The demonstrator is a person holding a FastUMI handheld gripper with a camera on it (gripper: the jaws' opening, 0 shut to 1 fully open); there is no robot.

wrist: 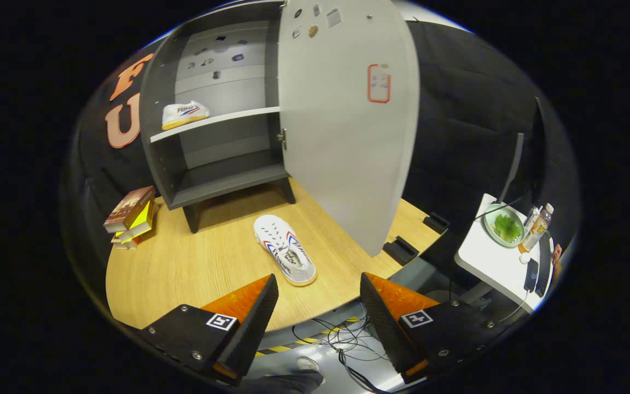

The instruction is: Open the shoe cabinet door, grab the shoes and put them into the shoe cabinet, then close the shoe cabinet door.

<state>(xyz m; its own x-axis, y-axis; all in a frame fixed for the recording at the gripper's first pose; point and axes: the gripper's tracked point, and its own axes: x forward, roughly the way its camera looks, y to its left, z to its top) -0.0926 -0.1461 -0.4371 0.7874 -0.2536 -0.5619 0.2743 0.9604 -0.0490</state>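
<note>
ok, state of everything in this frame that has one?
Grey shoe cabinet door: swung open.
White sneaker with red and blue stripes: upright on the cabinet's upper shelf.
Matching white sneaker: lying on the wooden table, ahead of the fingers.
Gripper: open, holding nothing.

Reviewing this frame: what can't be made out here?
- Cabinet inside, right part: hidden by the open door.
- Small items on its back wall: too small to identify.
- Shelf shoe: far side out of sight.
- Table shoe: its sole faces down.
- Gripper: open, holding nothing.
</note>
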